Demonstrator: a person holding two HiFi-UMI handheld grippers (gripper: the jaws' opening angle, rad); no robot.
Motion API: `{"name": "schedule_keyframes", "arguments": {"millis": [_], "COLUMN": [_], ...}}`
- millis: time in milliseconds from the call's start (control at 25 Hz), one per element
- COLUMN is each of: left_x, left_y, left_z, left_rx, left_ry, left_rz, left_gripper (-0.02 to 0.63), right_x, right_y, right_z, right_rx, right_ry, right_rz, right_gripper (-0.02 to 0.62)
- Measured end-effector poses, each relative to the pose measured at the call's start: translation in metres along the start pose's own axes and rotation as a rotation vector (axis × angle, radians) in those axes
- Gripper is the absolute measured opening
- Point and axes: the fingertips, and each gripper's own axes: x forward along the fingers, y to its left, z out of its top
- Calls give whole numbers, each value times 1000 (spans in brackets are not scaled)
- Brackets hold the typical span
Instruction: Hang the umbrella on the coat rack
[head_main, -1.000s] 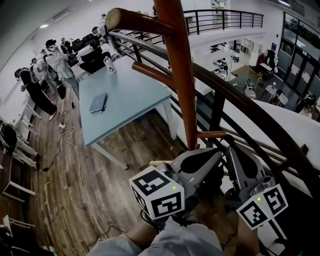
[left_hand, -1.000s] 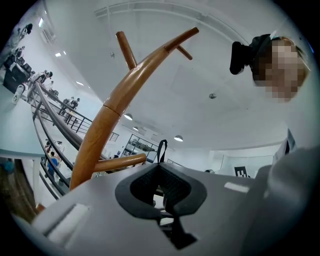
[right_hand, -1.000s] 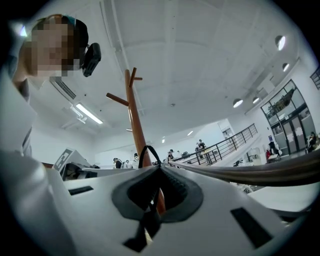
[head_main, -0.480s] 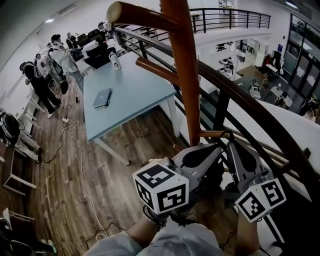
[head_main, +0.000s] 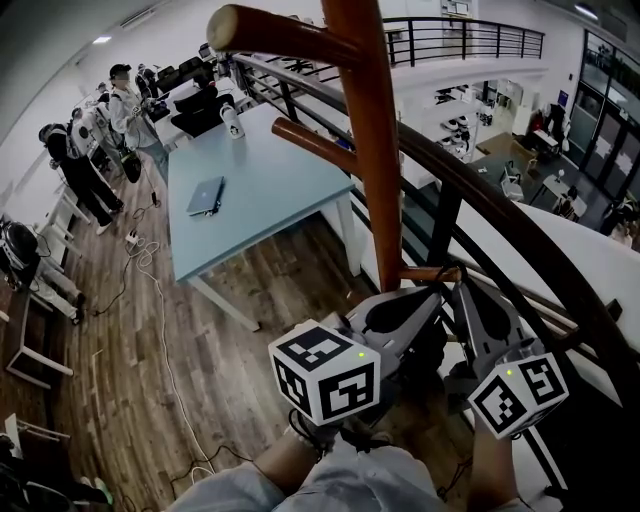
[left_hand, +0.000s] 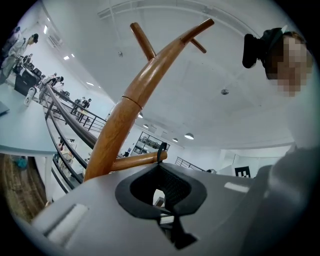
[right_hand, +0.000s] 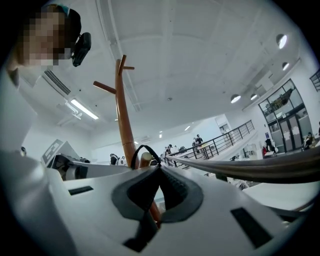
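The coat rack's brown wooden pole (head_main: 372, 150) rises in front of me with pegs near its top and a short lower peg (head_main: 428, 272). Both grippers meet at that lower peg's tip. My left gripper (head_main: 438, 296) and right gripper (head_main: 463, 290) are each shut on a thin black umbrella strap. In the left gripper view the strap (left_hand: 161, 151) lies against the peg end (left_hand: 137, 160) above the gripper (left_hand: 160, 169). The right gripper view has the strap (right_hand: 145, 150) looping round the peg tip (right_hand: 145, 159) just over the gripper (right_hand: 159, 170). The umbrella's body is hidden beneath the grippers.
A dark curved railing (head_main: 500, 215) runs right behind the rack, with a drop to a lower floor beyond. A pale blue table (head_main: 255, 190) with a laptop (head_main: 205, 195) stands at left on wood flooring. Several people (head_main: 95, 140) stand far left, and cables (head_main: 150, 300) trail on the floor.
Both grippers have edged slightly up toward the lower peg, still shut on the strap. The head view shifted a little, and the people at far left moved about.
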Motion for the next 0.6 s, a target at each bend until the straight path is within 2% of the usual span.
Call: {"name": "schedule_keyframes", "arguments": {"millis": [600], "left_x": [-4], "left_y": [18], "left_z": [-9], "left_rx": [-41], "left_ry": [35], "left_rz": [71], "left_gripper": [6], "right_x": [18], "right_y": [4], "right_z": [-18], "right_rx": [-26], "right_ry": [78], "right_rz": [33], "right_gripper": [2]}}
